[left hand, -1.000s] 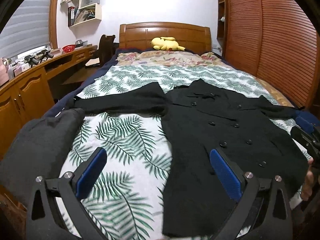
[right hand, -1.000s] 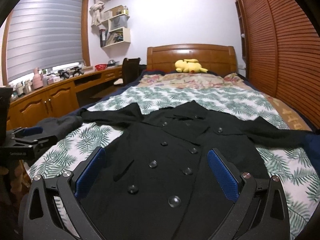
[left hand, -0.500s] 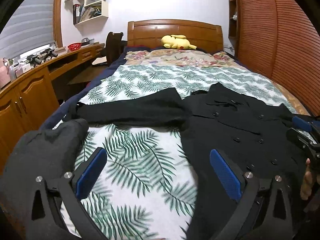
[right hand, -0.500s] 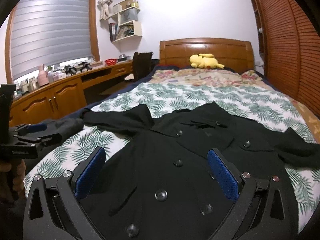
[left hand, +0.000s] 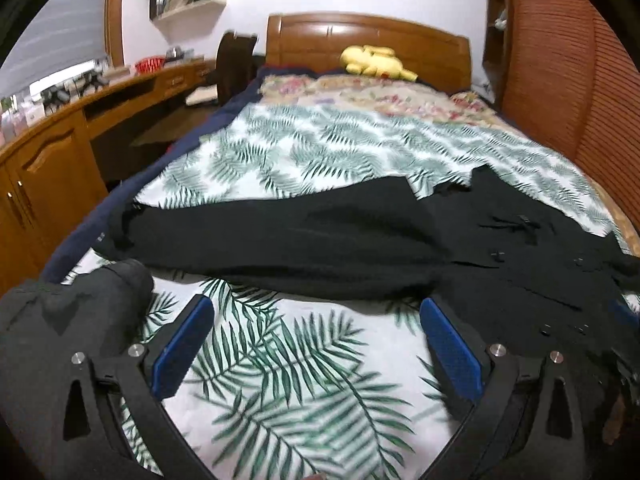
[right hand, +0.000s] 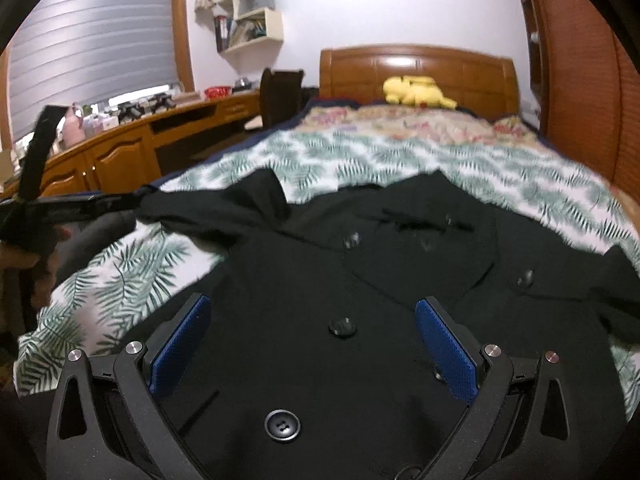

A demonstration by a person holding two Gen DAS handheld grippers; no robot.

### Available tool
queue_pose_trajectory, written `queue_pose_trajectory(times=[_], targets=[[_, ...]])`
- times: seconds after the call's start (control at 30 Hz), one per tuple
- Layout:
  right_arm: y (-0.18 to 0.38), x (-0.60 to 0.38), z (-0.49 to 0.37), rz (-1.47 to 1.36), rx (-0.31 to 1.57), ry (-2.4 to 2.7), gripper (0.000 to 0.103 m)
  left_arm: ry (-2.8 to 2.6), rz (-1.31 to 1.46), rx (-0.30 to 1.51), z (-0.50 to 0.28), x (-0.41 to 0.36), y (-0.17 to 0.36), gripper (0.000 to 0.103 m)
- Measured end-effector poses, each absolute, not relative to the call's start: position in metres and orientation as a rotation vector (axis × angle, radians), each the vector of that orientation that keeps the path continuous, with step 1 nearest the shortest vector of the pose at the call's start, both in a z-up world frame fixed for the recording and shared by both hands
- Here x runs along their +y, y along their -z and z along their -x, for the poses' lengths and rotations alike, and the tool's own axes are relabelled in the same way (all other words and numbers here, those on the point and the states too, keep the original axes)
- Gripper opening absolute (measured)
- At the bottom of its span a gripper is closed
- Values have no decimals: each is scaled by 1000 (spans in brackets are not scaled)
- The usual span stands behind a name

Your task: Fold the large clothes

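Lying face up on a palm-leaf bedspread (left hand: 288,148), a black double-breasted coat (right hand: 360,280) fills the foot of a wooden-framed bed (right hand: 416,64), its body directly under the right gripper (right hand: 312,344), whose blue-padded jaws stand wide apart above the fabric with one large button (right hand: 342,327) showing between them and nothing grasped. Seen from the left wrist camera, the left gripper (left hand: 316,346) is likewise spread open and empty, its jaws framing bare bedspread, with the coat's outstretched sleeve (left hand: 248,236) lying across the bed just beyond the fingertips and the coat's body (left hand: 520,264) off to the right of the right-hand jaw. The coat is dark and matte, its collar pointing toward the headboard, its front closed with two columns of round black buttons, the cloth mostly flat with shallow creases at the lapels. A dark grey garment (left hand: 68,320) is bunched at the bed's left edge, beside the left jaw. A yellow plush toy (left hand: 374,62) rests by the headboard, and a wooden desk (right hand: 132,148) runs along the window wall. Both views are slightly blurred.
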State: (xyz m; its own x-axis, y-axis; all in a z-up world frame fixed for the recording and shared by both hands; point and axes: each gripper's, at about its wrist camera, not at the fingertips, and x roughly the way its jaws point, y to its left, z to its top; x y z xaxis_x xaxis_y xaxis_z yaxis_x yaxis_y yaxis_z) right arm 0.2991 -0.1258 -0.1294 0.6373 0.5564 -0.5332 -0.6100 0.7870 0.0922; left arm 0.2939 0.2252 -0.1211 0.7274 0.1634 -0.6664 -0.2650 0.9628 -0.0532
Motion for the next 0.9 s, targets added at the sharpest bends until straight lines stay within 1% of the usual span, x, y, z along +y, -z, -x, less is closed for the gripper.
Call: queue_pose_trajectory(times=[0.2, 0.37, 0.4, 0.57, 0.6, 0.63, 0.67, 0.7, 0.73, 0.8, 0.9], targets=[[139, -123, -302, 101, 606, -676, 103, -230, 231, 791, -338, 257, 143, 103], [142, -120, -301, 110, 614, -674, 103, -245, 306, 809, -355, 278, 156, 102], [143, -120, -301, 111, 616, -676, 103, -259, 320, 825, -359, 283, 160, 99], [143, -118, -299, 123, 613, -672, 103, -313, 377, 842, -365, 301, 172, 93], [143, -118, -299, 125, 614, -672, 103, -317, 385, 844, -366, 304, 174, 91], [143, -118, -299, 127, 614, -672, 103, -319, 400, 847, -366, 308, 176, 82], [144, -117, -298, 128, 614, -672, 103, -320, 415, 851, -367, 311, 178, 77], [144, -117, -298, 128, 615, -673, 103, -315, 441, 855, -366, 313, 181, 68], [144, -117, -298, 128, 616, -673, 103, -305, 455, 857, -367, 314, 183, 64], [144, -117, -298, 127, 614, -671, 103, -313, 453, 864, -367, 314, 186, 62], [145, -117, -299, 127, 616, -673, 103, -332, 467, 873, -369, 316, 191, 62]])
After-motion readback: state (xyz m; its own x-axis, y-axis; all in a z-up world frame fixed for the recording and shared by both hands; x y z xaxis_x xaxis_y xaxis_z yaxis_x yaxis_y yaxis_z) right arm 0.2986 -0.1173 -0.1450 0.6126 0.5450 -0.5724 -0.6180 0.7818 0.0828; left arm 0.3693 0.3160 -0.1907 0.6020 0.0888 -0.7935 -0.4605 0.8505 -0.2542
